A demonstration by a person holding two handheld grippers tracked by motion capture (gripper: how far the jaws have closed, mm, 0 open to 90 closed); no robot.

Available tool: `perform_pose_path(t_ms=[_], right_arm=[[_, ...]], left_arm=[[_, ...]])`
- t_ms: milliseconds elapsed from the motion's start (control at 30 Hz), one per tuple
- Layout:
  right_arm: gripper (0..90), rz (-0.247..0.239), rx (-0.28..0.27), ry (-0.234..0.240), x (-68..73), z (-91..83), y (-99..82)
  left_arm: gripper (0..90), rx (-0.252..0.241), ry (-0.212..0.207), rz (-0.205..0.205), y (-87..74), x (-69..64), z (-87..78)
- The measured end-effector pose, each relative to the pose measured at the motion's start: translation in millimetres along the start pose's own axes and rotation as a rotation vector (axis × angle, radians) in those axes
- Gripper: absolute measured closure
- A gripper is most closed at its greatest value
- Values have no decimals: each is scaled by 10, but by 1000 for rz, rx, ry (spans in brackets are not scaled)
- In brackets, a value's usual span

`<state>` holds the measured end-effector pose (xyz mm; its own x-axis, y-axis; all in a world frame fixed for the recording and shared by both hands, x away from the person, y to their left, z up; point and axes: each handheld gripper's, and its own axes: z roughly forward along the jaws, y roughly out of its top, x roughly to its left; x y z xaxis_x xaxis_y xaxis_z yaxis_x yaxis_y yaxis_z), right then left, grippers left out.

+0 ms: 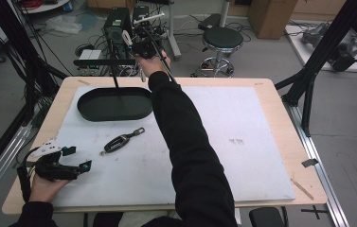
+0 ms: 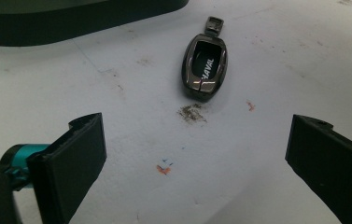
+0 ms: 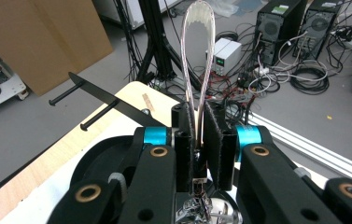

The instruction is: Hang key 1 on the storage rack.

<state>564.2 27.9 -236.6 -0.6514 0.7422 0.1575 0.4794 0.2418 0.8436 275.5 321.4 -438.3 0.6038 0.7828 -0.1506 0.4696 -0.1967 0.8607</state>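
At the left, the left gripper [image 1: 85, 165] rests low on the white mat [image 1: 242, 156] in the person's left hand [image 1: 43, 187], its jaws spread wide with nothing between them. Ahead of that gap, well short of the pads, lies the glossy dark oval car key fob [image 2: 205, 66] with white lettering on its face and a small metal loop at its far end; beyond it sits the flat black oval tray [image 1: 114, 104] with its thin upright post. The fob looks light, rigid and smooth-sided, so a grip across its narrow waist seems safer than one on the rounded ends, where it could squirt out. Further right, the right gripper [image 1: 143, 46] is raised beyond the tray's far edge at the end of a black sleeve [image 1: 185, 142]; its jaws are pinched on a thin, clear looped cord [image 3: 197, 60] that stands up from between the pads. The cord appears light and springy, best held low near its base, as it is now. The right gripper view shows this loop and a shiny metal piece [image 3: 206, 210] hanging under the jaws, which the high view leaves too small to read, while the left gripper view alone makes the fob's lettering legible.
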Motion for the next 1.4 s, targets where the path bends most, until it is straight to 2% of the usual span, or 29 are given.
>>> perform_pose_path(t_ms=[133, 333, 467, 600, 700, 933, 967, 1033, 1200, 1333, 1400], right_arm=[[829, 0, -6, -32, 13, 34, 5], [829, 39, -18, -57, 33, 109, -20], [829, 53, -33, -97, 36, 156, -24], [828, 79, -47, -98, -11, 185, -26], [828, 91, -60, -71, -71, 215, -35], [815, 89, -62, -33, -208, 262, -64], [791, 95, -54, -19, -230, 260, -69], [684, 111, -44, 4, -274, 243, -80], [515, 108, -49, 9, -347, 117, -132], [218, 78, -33, 12, -431, 14, -204], [99, 67, -21, 11, -464, -24, -239]], left_arm=[[56, 2, -2, 1, 1, 0, 1], [56, 2, -3, -1, 2, 9, 6], [56, -1, -3, -3, 3, 11, 6], [56, -2, -2, -2, 4, 15, 7], [56, -4, -2, -3, 6, 16, 9], [56, -4, -2, -3, 7, 22, 11], [56, -4, -2, -4, 7, 21, 11], [56, -4, -1, -3, 7, 17, 11], [56, -2, 1, -1, 7, 7, 1], [56, 2, -1, 2, 6, 2, 0], [56, 3, -1, 2, 6, 0, 0]])
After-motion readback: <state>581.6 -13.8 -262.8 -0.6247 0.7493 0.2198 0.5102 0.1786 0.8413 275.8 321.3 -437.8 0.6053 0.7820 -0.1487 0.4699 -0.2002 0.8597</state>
